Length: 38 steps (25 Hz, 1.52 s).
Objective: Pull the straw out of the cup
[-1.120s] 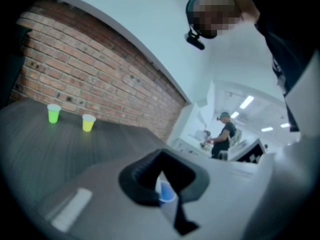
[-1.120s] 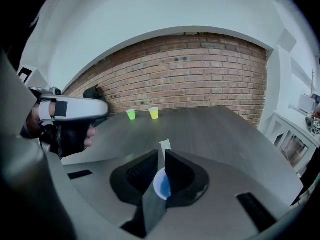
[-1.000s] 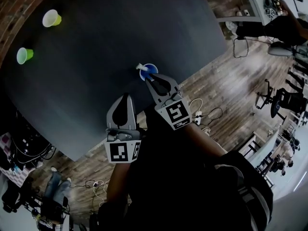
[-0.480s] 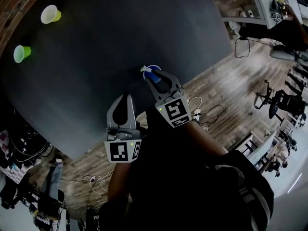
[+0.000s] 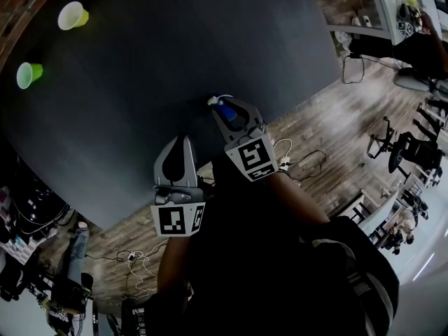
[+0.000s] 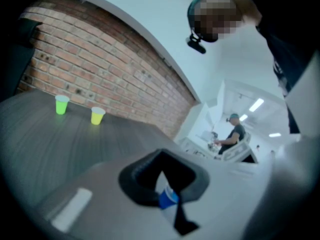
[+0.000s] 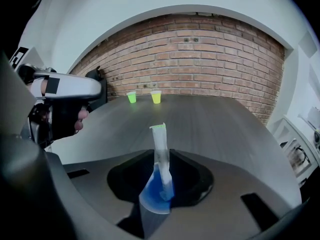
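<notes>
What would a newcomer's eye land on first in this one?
The right gripper stands out: its jaw tips close on either side of a pale straw rising from a blue cup near the dark table's near edge. The left gripper hangs beside it, shut and empty. A yellow-green cup and a green cup sit at the far corner.

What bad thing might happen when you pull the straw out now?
1. The left gripper hangs away from the cup, so nothing steadies it; the cup may lift or tip with the straw.
2. The cup stands near the table's edge, so if tipped it might roll off.
3. The right gripper's fingers look closed on the thin straw, which might bend or slip.
</notes>
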Motion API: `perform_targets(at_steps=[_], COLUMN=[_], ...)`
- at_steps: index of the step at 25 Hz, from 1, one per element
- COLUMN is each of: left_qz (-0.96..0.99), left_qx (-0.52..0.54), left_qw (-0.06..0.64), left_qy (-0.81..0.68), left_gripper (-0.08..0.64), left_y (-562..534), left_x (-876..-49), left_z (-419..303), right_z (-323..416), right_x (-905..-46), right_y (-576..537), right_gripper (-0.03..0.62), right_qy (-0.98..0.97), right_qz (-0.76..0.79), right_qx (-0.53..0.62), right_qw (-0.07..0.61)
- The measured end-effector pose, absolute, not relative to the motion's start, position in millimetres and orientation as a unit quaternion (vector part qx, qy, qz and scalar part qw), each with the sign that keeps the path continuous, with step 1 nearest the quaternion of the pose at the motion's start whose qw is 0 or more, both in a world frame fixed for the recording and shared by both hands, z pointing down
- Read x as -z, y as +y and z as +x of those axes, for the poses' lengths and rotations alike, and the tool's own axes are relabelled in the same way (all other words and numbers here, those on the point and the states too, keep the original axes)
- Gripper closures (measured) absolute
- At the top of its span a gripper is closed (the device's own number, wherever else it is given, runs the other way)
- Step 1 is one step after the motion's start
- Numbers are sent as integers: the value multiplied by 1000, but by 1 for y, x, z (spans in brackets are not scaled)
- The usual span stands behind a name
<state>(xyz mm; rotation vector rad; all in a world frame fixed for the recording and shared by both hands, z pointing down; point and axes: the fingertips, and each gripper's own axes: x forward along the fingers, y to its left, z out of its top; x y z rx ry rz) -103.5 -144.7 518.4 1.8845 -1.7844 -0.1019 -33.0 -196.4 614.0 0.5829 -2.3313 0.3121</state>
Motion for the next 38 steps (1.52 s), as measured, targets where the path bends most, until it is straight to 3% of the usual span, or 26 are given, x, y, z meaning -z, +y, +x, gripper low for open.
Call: perform_targets(at_steps=[38], left_qz=[714], left_qx=[49], left_qw=[259], left_qy=[-648], left_gripper=[555], left_y=[-141], left_x=[-506], left_z=[-113], right_z=[-38], right_x=[-597], right_y=[-204], right_gripper=[548], right_qy=[-895], right_qz=[261], right_qx=[-106], right_qw=[345])
